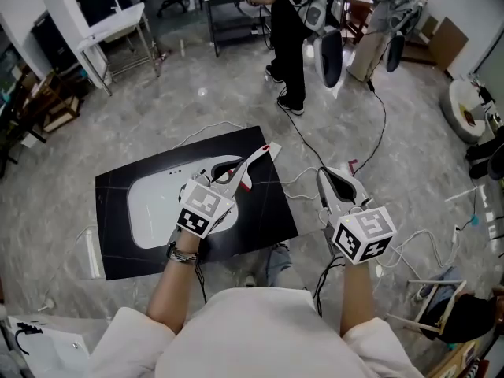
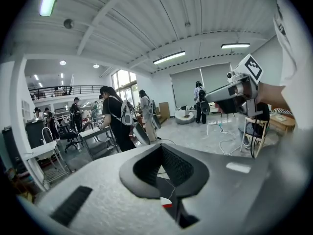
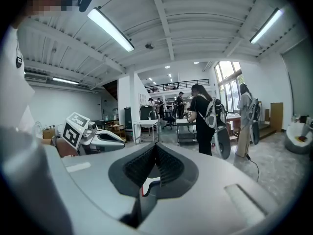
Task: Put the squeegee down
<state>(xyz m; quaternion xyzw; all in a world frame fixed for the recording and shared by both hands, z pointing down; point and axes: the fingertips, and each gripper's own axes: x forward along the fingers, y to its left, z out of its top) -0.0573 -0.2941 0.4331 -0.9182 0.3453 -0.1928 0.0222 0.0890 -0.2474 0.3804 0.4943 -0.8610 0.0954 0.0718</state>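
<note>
The squeegee (image 1: 260,154), white with red parts, lies on the black slab (image 1: 118,242) just right of the white basin (image 1: 153,211). My left gripper (image 1: 233,170) hovers over the basin's right rim, close to the squeegee's near end, and its tips overlap that end in the head view. In the left gripper view its dark pads (image 2: 171,168) meet with nothing between them. My right gripper (image 1: 329,176) is held off the slab's right edge, over the floor. Its pads (image 3: 164,168) also meet, empty.
A person in black (image 1: 287,30) stands beyond the slab, near tables (image 1: 118,22) and hanging bags. Cables (image 1: 378,116) trail over the grey floor to the right. A wooden frame (image 1: 437,305) stands at the lower right.
</note>
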